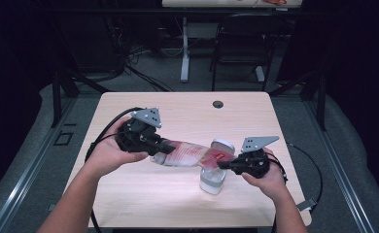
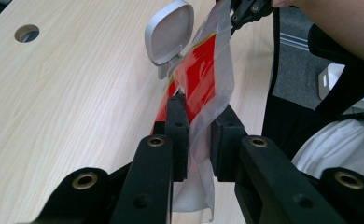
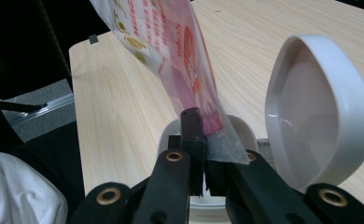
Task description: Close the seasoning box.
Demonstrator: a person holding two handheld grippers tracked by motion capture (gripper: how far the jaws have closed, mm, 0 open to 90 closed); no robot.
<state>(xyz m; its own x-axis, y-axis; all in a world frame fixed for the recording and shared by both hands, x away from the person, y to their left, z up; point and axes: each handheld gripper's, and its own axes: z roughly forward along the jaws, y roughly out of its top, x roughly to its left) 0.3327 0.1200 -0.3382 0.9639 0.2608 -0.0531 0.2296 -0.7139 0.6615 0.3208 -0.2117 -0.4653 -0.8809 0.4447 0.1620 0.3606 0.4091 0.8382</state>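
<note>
My right gripper point(image 3: 203, 161) has its jaws pinched tight on one end of a clear plastic packet point(image 3: 180, 51) printed in red, and just beyond them sits a small white container point(image 3: 245, 135) whose hinged lid point(image 3: 320, 112) stands open. My left gripper point(image 2: 199, 140) clamps the opposite end of the same packet point(image 2: 203, 79), the film squeezed between both jaws. In the high view the packet point(image 1: 190, 155) hangs stretched between the left gripper point(image 1: 161, 145) and the right gripper point(image 1: 226, 165), held above the light wooden table point(image 1: 178, 111), with the container point(image 1: 213, 180) directly under its right end. Farther off, a round cable hole point(image 1: 218, 104) marks the table's far edge, and a dark chair point(image 1: 241, 43) stands beyond on the grey floor.
</note>
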